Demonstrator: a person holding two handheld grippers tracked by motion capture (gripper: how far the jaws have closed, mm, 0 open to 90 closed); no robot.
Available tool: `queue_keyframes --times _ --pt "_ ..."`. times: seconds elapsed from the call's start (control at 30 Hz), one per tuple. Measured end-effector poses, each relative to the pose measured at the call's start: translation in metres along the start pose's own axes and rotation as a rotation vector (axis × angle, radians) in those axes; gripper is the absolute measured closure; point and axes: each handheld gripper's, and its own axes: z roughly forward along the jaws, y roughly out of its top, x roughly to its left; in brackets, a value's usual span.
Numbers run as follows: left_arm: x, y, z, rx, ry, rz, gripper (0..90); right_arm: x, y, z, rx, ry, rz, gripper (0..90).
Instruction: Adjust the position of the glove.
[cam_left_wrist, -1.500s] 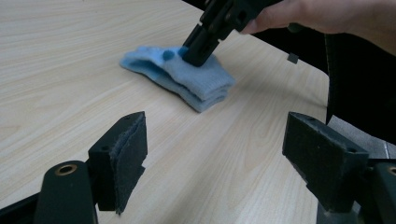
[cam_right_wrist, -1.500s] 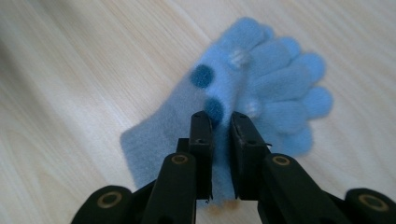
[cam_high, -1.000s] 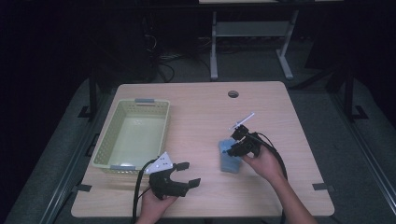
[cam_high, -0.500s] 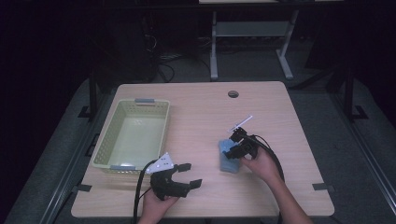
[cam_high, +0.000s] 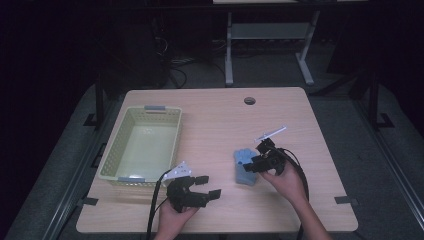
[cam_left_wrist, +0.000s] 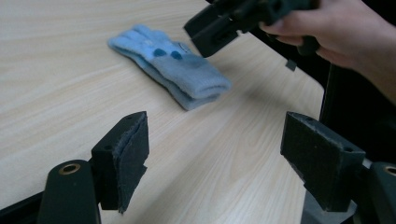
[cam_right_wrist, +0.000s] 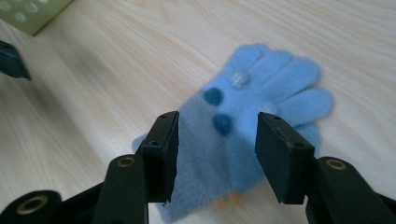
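Observation:
A light blue knitted glove (cam_high: 244, 169) with dark blue dots lies flat on the wooden table, right of centre, also seen in the left gripper view (cam_left_wrist: 180, 70). My right gripper (cam_high: 249, 165) hovers just over its cuff end. Its jaws have just been opening and stand apart on either side of the glove (cam_right_wrist: 252, 102), with neither pad pressing on it (cam_right_wrist: 217, 137). My left gripper (cam_high: 207, 185) rests near the table's front edge, left of the glove, open wide with nothing between its jaws (cam_left_wrist: 215, 149).
A pale green plastic basket (cam_high: 112, 160) stands at the table's left side, its corner visible in the right gripper view (cam_right_wrist: 32, 14). A cable hole (cam_high: 249, 100) sits near the far edge. Bare wood lies between the basket and the glove.
The right gripper's jaws have spread apart over the glove, and the hand has shifted slightly. The glove stays on the table. The left gripper has not moved.

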Motion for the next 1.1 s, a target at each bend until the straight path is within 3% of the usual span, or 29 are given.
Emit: queue_keyframes --times 0.03,0.27,0.3,0.37,0.5,0.53,0.6,0.63,0.8,0.97,1.1 --pt "0.001 0.007 0.003 0.002 0.001 -0.029 23.2 0.0 -0.003 -0.005 -0.006 0.0 0.018 46.2" --pt "-0.001 0.025 0.026 0.026 0.025 -0.053 24.9 -0.007 -0.015 -0.013 -0.043 0.017 0.097 41.0" --pt "-0.001 0.028 0.036 0.047 0.019 -0.089 24.9 -0.008 -0.019 -0.012 -0.041 0.003 0.114 39.7" --pt "-0.001 0.031 0.045 0.069 0.03 -0.108 25.9 -0.01 -0.022 -0.013 -0.042 0.001 0.124 39.7" --pt "0.006 0.035 0.06 0.101 0.033 -0.184 27.7 -0.011 -0.029 -0.013 -0.06 0.034 0.168 39.6" --pt "0.006 0.035 0.06 0.101 0.033 -0.184 28.8 -0.011 -0.031 -0.012 -0.062 0.037 0.169 39.6" --pt "0.011 0.036 0.067 0.11 0.009 -0.226 30.5 -0.011 -0.032 -0.011 -0.064 0.042 0.173 40.4" --pt "0.015 0.036 0.072 0.121 -0.007 -0.269 35.5 -0.011 -0.034 -0.011 -0.082 0.042 0.174 44.1" --pt "0.019 0.037 0.08 0.135 -0.005 -0.302 39.9 -0.015 -0.039 -0.005 -0.087 0.081 0.218 44.9" --pt "0.025 0.037 0.088 0.161 0.008 -0.334 43.3 -0.015 -0.042 -0.002 -0.074 0.086 0.223 45.7" --pt "0.03 0.034 0.093 0.181 -0.006 -0.372 45.4 -0.015 -0.044 0.003 -0.07 0.093 0.239 46.1"
